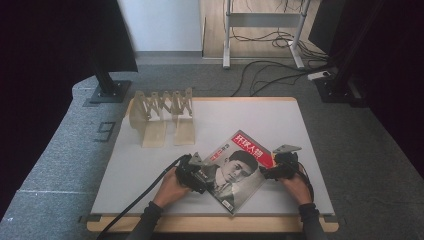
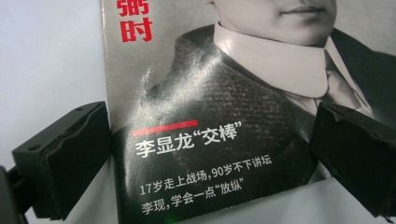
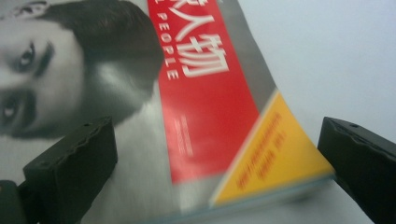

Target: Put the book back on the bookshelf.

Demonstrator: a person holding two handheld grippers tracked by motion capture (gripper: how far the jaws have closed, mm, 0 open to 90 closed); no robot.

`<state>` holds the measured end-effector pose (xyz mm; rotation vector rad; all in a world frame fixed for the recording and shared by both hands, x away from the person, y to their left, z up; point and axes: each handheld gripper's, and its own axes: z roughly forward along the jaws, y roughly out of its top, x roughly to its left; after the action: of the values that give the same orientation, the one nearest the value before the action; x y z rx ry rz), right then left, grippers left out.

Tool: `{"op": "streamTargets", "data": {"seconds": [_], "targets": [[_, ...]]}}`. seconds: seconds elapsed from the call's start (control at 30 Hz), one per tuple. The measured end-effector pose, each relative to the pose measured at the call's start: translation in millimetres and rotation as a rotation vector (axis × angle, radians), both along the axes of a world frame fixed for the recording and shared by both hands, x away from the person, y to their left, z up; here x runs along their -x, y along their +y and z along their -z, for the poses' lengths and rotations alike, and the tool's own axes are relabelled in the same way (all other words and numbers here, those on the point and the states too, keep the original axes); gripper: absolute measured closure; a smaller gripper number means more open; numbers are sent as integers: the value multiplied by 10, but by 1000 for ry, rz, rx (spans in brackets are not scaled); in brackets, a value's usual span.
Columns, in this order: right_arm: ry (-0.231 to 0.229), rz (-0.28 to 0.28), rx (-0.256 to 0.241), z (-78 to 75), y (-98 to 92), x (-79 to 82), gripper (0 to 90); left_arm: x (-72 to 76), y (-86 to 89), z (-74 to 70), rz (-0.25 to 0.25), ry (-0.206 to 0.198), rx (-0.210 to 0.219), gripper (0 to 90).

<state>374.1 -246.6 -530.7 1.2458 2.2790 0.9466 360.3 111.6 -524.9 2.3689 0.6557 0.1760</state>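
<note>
Both black tongs, left (image 2: pixel 205 154) and right (image 3: pixel 219 163), gape around glossy, creased magazine (image 1: pixel 240 167) corners.

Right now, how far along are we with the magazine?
Done: both grippers have reached the magazine, which lies flat on the table. In hand: the left hand-held gripper and the right hand-held gripper each straddle a corner with jaws open. Left: closing on it, lifting, probably moving it to the wooden rack.

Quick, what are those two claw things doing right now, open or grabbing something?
Left gripper: open, jaws on either side of the magazine's lower corner.
Right gripper: open, jaws either side of the magazine's yellow corner, not clamped.
</note>
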Motion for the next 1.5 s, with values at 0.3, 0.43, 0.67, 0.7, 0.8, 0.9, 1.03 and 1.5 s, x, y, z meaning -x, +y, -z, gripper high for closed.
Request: {"op": "streamTargets", "data": {"seconds": [0.3, 0.43, 0.67, 0.7, 0.8, 0.9, 1.03, 1.5], "targets": [[13, 5, -43, 2, -141, 223, 0, 124, -28, 0, -3, 2, 1, 0], [19, -19, -70, 24, -60, 226, 0, 161, -38, -5, 2, 5, -4, 0], [11, -4, -62, 42, -23, 178, 0, 262, -47, -12, 25, 9, -13, 0], [11, -12, -57, 42, -17, 152, 0, 280, -48, -12, 30, 9, -17, 0], [12, -20, -56, 42, -13, 103, 0, 369, -71, -3, 47, -14, -38, 0], [14, -22, -55, 41, 2, 57, 0, 401, -68, -6, 57, -10, -37, 0], [16, -27, -55, 41, 34, -34, 0, 441, -45, -26, 80, 31, -5, 0], [26, -62, -46, 31, 224, -316, 0, 475, 64, 1, 83, -21, -29, 0]]}}
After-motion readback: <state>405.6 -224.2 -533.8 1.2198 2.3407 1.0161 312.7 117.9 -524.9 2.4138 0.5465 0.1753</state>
